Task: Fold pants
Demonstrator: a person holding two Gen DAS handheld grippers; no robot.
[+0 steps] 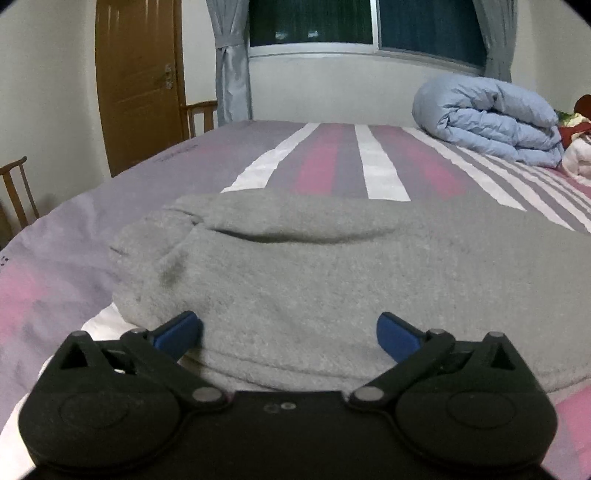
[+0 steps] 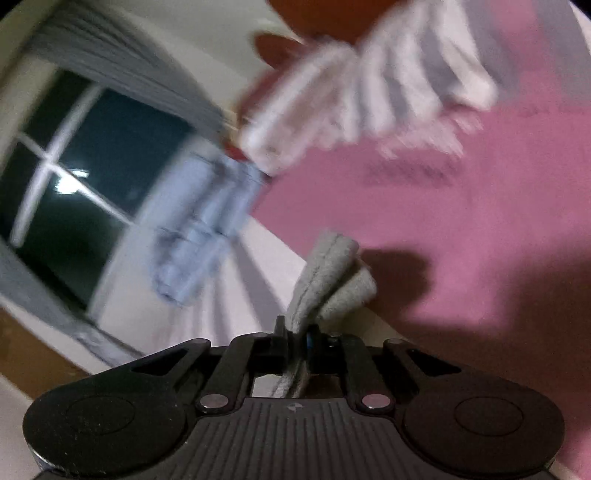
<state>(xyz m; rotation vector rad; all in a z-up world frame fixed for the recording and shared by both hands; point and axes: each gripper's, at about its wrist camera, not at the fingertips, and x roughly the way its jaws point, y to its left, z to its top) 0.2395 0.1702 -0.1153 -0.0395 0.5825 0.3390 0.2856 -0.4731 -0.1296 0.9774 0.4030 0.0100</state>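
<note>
Grey fleece pants (image 1: 314, 266) lie folded in a thick bundle on the striped bed sheet (image 1: 332, 162), filling the middle of the left wrist view. My left gripper (image 1: 290, 332) stands wide open at the bundle's near edge, its blue pads (image 1: 181, 332) spread to either side of the cloth with nothing pinched. In the blurred, tilted right wrist view my right gripper (image 2: 297, 332) is shut on a doubled edge of the grey pants (image 2: 332, 273), which sticks out past the fingertips above the pink sheet (image 2: 461, 229).
A rolled light blue duvet (image 1: 487, 118) lies at the bed's far right, with red and white bedding (image 1: 576, 147) beside it. A wooden door (image 1: 136, 81) and wooden chairs (image 1: 199, 116) stand off the bed's left side. A curtained window (image 1: 369, 26) is behind.
</note>
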